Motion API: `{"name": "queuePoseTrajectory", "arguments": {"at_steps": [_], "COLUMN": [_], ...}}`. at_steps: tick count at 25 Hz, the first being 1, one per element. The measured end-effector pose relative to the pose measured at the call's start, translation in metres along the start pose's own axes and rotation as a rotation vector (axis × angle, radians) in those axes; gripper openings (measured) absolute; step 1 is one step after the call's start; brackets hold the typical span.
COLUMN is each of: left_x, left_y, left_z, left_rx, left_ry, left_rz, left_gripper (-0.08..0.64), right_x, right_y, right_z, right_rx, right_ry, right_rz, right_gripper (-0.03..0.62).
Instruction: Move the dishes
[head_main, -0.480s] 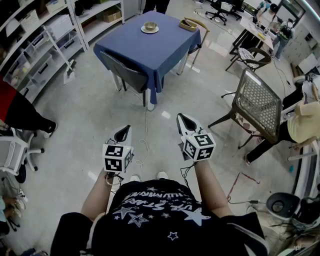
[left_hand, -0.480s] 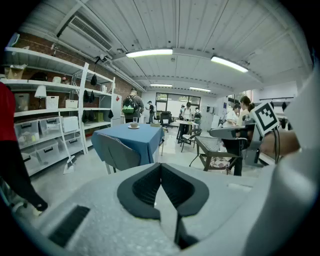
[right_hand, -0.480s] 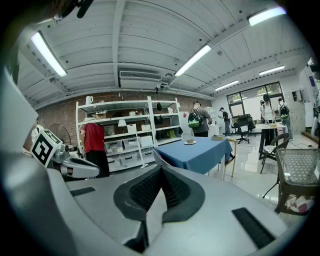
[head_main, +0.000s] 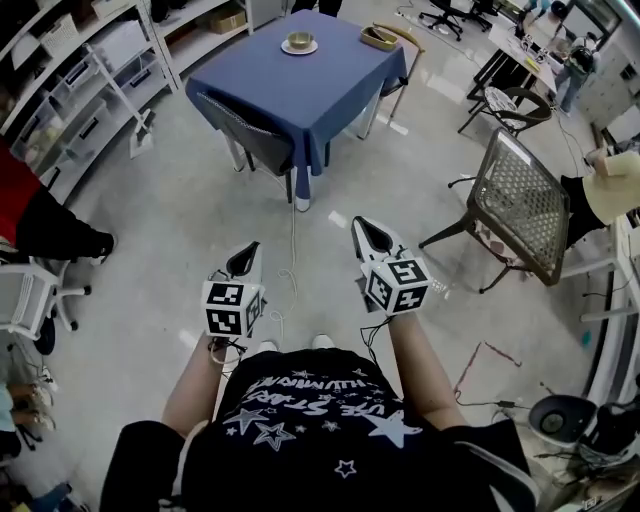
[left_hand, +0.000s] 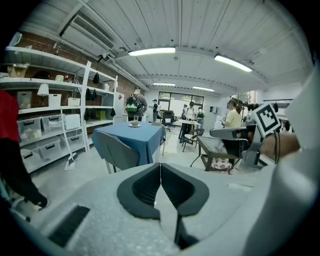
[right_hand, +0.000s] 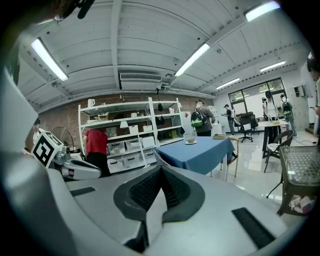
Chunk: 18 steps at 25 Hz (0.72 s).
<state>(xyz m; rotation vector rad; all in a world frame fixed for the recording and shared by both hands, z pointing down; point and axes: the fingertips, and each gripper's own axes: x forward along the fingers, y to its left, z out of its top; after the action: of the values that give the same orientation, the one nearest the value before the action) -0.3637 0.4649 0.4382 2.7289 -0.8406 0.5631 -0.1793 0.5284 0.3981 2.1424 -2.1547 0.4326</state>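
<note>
A cup on a white saucer (head_main: 299, 43) stands at the far side of a table with a blue cloth (head_main: 310, 85); it also shows as the cup and saucer (left_hand: 134, 123) and the cup and saucer (right_hand: 190, 140). A shallow tan dish (head_main: 378, 39) lies at the table's far right corner, seen too as the tan dish (right_hand: 218, 136). My left gripper (head_main: 246, 256) and right gripper (head_main: 361, 229) are both shut and empty, held over the floor well short of the table.
A grey chair (head_main: 255, 135) is tucked at the table's near side. A mesh-backed chair (head_main: 520, 205) stands to the right. White shelving (head_main: 95, 75) lines the left. A person in red (head_main: 30, 215) sits at the left; other people are at the right.
I have moved a little toward the table; it sits slightly higher in the head view. Both grippers stay shut and empty in front of me.
</note>
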Motion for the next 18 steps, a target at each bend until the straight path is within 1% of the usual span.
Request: {"name": "queuePoseTrajectory", "arguments": {"at_steps": [5, 8, 10, 11, 13, 16, 18], "left_x": [0.013, 0.019, 0.021, 0.022, 0.024, 0.028, 0.036], "left_y": [-0.016, -0.022, -0.023, -0.022, -0.020, -0.011, -0.002], "left_z": [-0.004, 0.002, 0.007, 0.009, 0.011, 0.010, 0.011], "left_rx": [-0.017, -0.028, -0.038, -0.042, -0.045, -0.045, -0.057], "left_ry": [0.012, -0.005, -0.022, -0.028, -0.029, -0.022, -0.017], "left_rz": [0.042, 0.085, 0.114, 0.126, 0.141, 0.164, 0.181], "left_gripper": [0.020, 0.020, 0.020, 0.020, 0.020, 0.020, 0.020], "right_x": [-0.004, -0.002, 0.002, 0.005, 0.013, 0.029, 0.042], "right_y": [-0.026, -0.045, -0.052, -0.054, -0.056, -0.057, -0.061], "right_z": [-0.007, -0.003, 0.001, 0.004, 0.004, 0.001, -0.003], "right_rx": [0.029, 0.032, 0.021, 0.015, 0.015, 0.025, 0.025], "right_ry": [0.001, -0.012, -0.026, -0.032, -0.030, -0.020, 0.000], "right_rz": [0.032, 0.042, 0.066, 0.082, 0.108, 0.134, 0.141], "right_gripper": [0.005, 0.005, 0.006, 0.023, 0.102, 0.192, 0.224]}}
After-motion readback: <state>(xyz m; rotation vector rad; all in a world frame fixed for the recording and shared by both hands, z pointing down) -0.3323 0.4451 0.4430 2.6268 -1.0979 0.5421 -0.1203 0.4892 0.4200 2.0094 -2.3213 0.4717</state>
